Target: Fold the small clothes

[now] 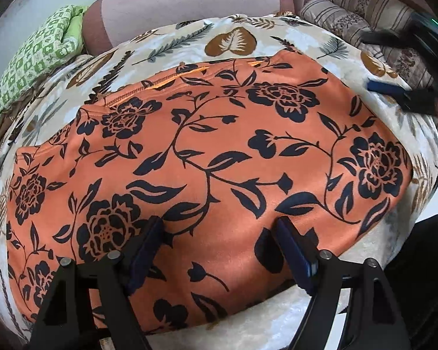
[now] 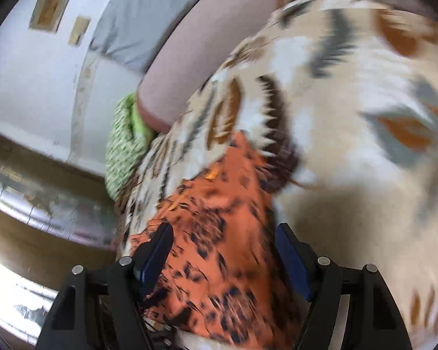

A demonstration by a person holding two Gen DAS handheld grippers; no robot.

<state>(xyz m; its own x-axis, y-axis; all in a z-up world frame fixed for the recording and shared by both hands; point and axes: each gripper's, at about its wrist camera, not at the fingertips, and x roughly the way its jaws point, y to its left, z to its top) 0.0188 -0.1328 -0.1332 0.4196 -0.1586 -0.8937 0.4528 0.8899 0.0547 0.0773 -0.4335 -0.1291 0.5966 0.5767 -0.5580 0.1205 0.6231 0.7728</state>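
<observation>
An orange garment with black flowers (image 1: pixel 213 157) lies spread flat on a cream leaf-print blanket (image 1: pixel 233 40). My left gripper (image 1: pixel 219 227) is open above the garment's near edge, with nothing between the jaws. My right gripper (image 1: pixel 394 90) shows blurred at the garment's far right corner in the left wrist view. In the blurred right wrist view my right gripper (image 2: pixel 223 233) is open over the garment's (image 2: pixel 219 233) edge, the cloth lying below the jaws.
A green patterned cloth (image 1: pixel 35 58) lies at the far left. A pink bolster (image 1: pixel 184 8) runs along the back. A striped brown cushion (image 1: pixel 359 20) sits at the back right. A white wall (image 2: pixel 29 73) and floor lie left of the bed.
</observation>
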